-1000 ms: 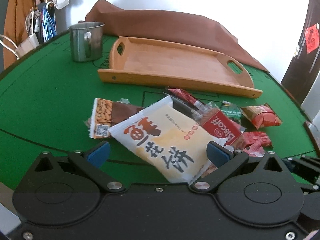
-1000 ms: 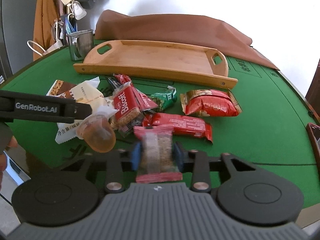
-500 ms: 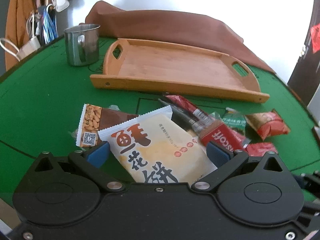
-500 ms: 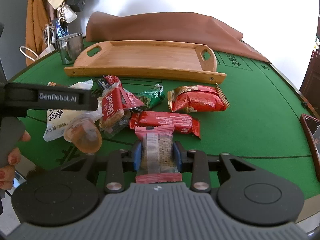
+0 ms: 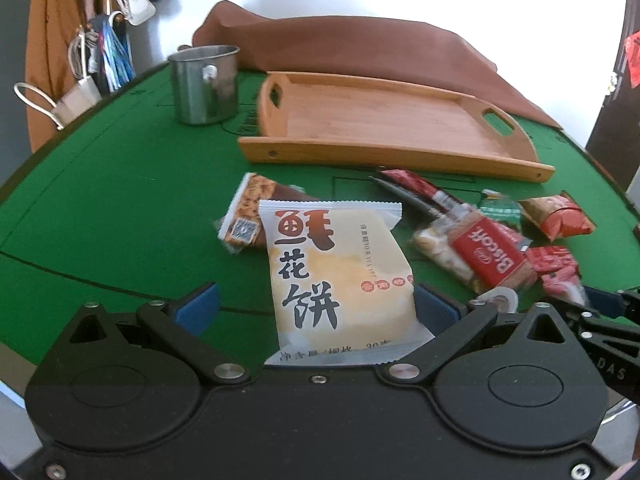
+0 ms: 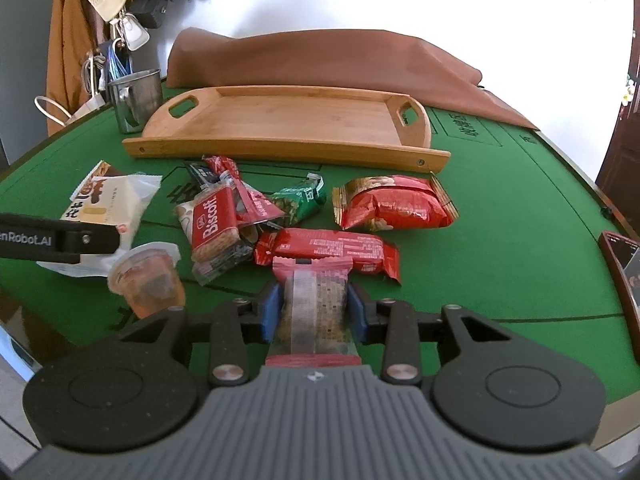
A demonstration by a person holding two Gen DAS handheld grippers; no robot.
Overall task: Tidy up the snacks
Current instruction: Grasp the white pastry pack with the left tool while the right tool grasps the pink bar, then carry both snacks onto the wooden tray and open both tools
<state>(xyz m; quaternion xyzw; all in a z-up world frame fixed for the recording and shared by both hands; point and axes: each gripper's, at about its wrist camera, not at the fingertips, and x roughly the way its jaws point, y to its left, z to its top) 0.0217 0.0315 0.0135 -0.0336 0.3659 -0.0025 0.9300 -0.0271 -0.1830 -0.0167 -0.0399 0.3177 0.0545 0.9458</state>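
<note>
Your right tongs (image 6: 313,312) are clamped on a clear-windowed red snack bar (image 6: 314,312), its long axis pointing forward toward the wooden tray (image 6: 280,120), which lies straight ahead beyond the snack pile on the green worktop (image 6: 500,208). Your left tongs (image 5: 320,306) stand wide apart astride the cream flower-cake packet (image 5: 336,268); only the right pad seems to touch it, so no grip is evident. The tray's long axis runs crosswise to both tongs.
</note>
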